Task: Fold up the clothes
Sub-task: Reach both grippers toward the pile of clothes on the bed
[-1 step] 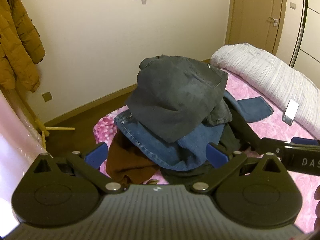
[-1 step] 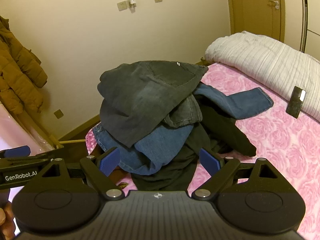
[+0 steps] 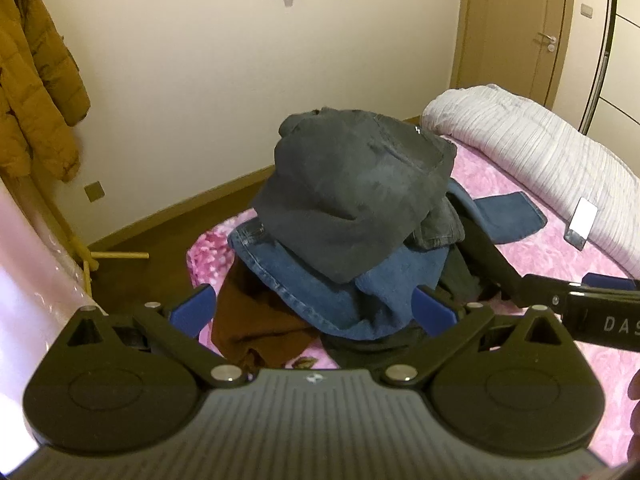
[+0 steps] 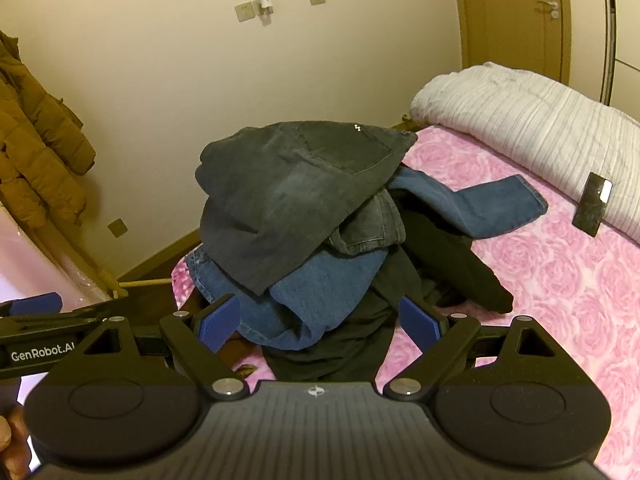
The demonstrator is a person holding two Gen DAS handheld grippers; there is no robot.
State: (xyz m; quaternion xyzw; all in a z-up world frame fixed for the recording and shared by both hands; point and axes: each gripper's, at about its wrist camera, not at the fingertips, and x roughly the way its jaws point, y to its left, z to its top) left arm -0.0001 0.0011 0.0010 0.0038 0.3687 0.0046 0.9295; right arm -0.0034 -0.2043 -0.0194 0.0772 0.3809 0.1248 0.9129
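Observation:
A pile of clothes sits on the corner of the pink bed. Dark grey jeans [image 3: 352,192] [image 4: 292,196] lie on top. Beneath them are blue jeans [image 3: 304,292] [image 4: 320,292], one leg stretched out to the right. A brown garment [image 3: 256,320] lies at the lower left of the pile and a black garment [image 4: 440,256] at its right. My left gripper [image 3: 314,308] is open just in front of the pile, holding nothing. My right gripper [image 4: 320,322] is open beside it, also with nothing between its pads.
The pink rose-pattern sheet [image 4: 560,280] spreads to the right. A rolled white quilt [image 3: 540,148] lies along the far side, with a phone [image 3: 582,222] leaning against it. A brown coat [image 3: 32,80] hangs at the left on a wooden stand. A door [image 4: 516,12] is at the back right.

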